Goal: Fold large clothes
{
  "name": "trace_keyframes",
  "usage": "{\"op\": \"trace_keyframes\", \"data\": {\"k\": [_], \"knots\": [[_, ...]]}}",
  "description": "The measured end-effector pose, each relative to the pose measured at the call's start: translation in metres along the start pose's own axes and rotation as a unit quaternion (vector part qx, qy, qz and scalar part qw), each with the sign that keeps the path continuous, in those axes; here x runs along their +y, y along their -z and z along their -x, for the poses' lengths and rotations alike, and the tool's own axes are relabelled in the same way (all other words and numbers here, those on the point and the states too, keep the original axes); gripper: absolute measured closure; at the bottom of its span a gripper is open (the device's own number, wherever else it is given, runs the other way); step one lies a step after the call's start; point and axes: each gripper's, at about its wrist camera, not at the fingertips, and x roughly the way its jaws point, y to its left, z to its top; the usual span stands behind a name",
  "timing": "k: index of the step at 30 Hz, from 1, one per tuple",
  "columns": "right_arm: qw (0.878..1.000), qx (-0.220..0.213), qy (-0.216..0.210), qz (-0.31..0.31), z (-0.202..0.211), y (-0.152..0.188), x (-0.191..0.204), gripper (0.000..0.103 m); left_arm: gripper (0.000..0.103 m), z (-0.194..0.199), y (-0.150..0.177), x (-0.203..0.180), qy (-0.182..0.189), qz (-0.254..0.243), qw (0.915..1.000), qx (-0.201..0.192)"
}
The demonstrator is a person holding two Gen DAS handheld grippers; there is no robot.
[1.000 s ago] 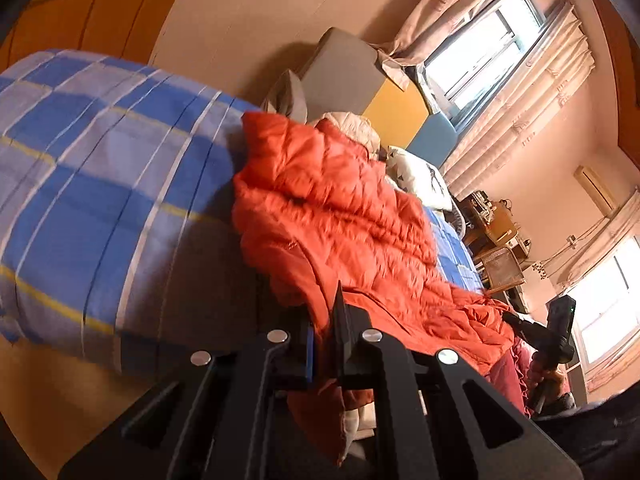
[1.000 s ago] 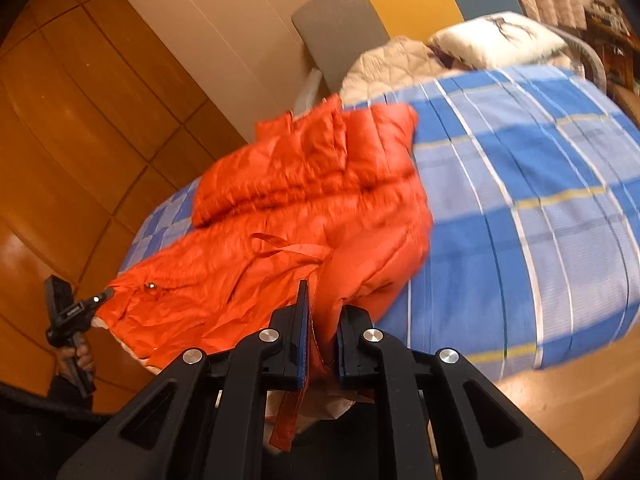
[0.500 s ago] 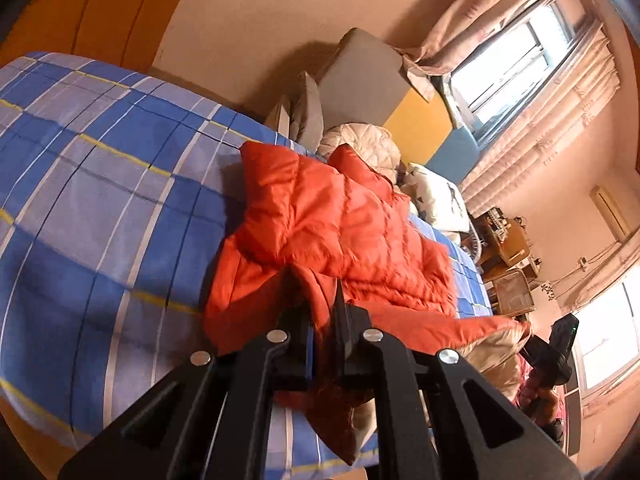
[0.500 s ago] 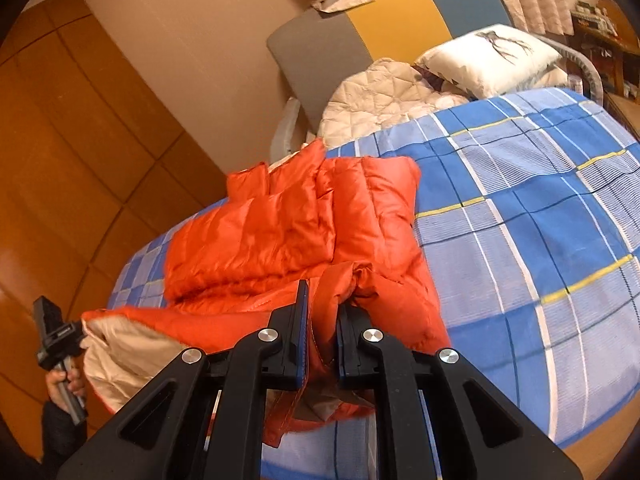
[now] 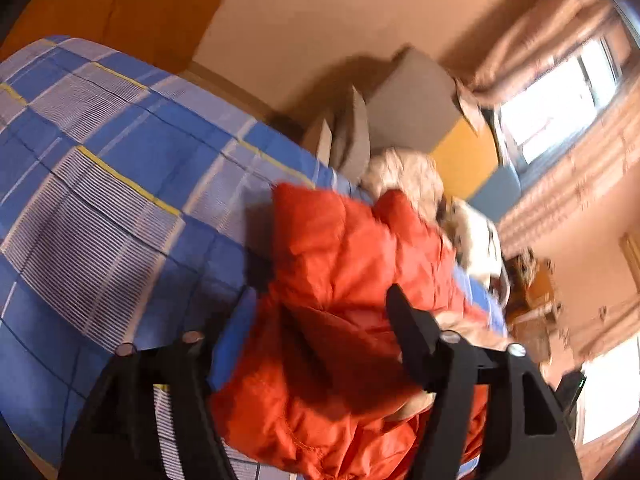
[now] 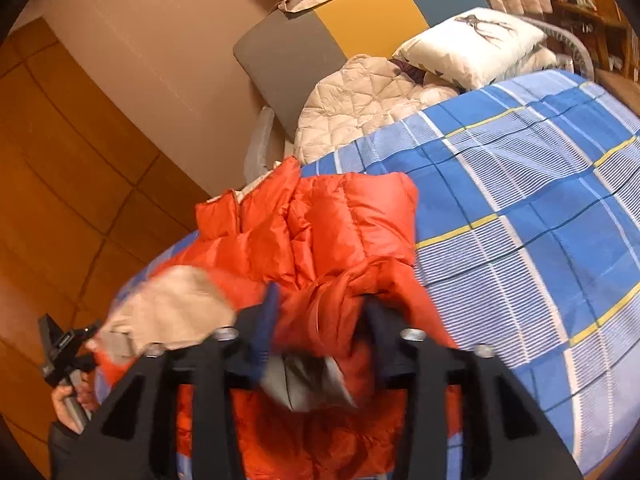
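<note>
An orange puffer jacket (image 5: 344, 264) with a beige lining lies bunched on a blue plaid bed (image 5: 112, 184). It also shows in the right wrist view (image 6: 328, 232), folded over itself with beige lining (image 6: 176, 304) turned up at the left. My left gripper (image 5: 316, 320) is open, its jaws spread on either side of the jacket's near edge. My right gripper (image 6: 320, 308) is open too, jaws apart over a bunched orange fold and a grey inner label (image 6: 304, 384). The left gripper also shows small in the right wrist view (image 6: 60, 348).
A grey, yellow and blue headboard (image 6: 320, 36) stands at the bed's far end, with a cream quilt (image 6: 360, 100) and a white pillow (image 6: 476, 44). A wooden wardrobe (image 6: 60, 168) lines the left side. Curtained windows (image 5: 556, 104) and a cluttered desk (image 5: 532, 292) are beyond.
Both grippers were shut on the jacket's hem and carried it up over the jacket toward the headboard. Now both have opened and let the fabric go.
</note>
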Motion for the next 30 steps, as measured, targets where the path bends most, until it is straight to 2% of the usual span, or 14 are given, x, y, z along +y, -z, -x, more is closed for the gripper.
{"op": "trace_keyframes", "data": {"k": [1,2,3,6,9,13,16,17,18,19,21,24,30], "knots": [[1.000,-0.002,-0.005,-0.003,0.001,-0.001,0.001,0.035,0.033,0.005,-0.003,0.005,0.003,0.006,0.9999,-0.010],[1.000,-0.011,-0.007,0.000,0.004,-0.001,0.003,0.020,0.031,0.011,-0.005,0.010,0.001,0.010,0.9997,-0.022],[1.000,-0.020,-0.005,0.004,0.008,0.000,0.005,0.014,0.030,0.014,-0.006,0.014,0.001,0.010,0.9996,-0.027],[0.999,-0.040,-0.019,0.004,0.029,0.006,0.001,0.014,0.028,0.021,0.005,0.026,0.007,-0.011,0.9996,-0.026],[0.999,-0.048,-0.009,0.006,0.042,0.021,-0.015,0.014,0.027,0.014,0.031,0.037,0.030,-0.044,0.9986,0.003],[1.000,-0.020,0.019,-0.009,0.036,0.048,-0.047,0.014,0.027,-0.007,0.065,0.043,0.051,-0.076,0.9950,0.042],[1.000,-0.003,0.022,-0.012,0.018,0.055,-0.053,0.023,0.029,-0.018,0.073,0.040,0.078,-0.070,0.9936,0.042],[1.000,0.002,0.019,-0.012,0.012,0.056,-0.052,0.029,0.040,-0.020,0.073,0.039,0.084,-0.067,0.9931,0.046],[1.000,0.005,0.017,-0.011,0.008,0.056,-0.051,0.039,0.056,-0.024,0.074,0.036,0.095,-0.064,0.9919,0.055],[1.000,0.009,0.021,-0.010,0.003,0.056,-0.049,0.043,0.064,-0.027,0.074,0.034,0.094,-0.065,0.9916,0.060],[1.000,0.015,0.019,-0.012,0.000,0.054,-0.047,0.061,0.084,-0.027,0.078,0.031,0.094,-0.072,0.9910,0.063],[1.000,0.021,0.016,-0.013,0.006,0.055,-0.048,0.073,0.092,-0.014,0.082,0.034,0.102,-0.063,0.9913,0.055],[1.000,0.013,0.000,-0.006,0.033,0.062,-0.040,0.080,0.095,0.018,0.098,0.032,0.115,-0.057,0.9909,0.042]]}}
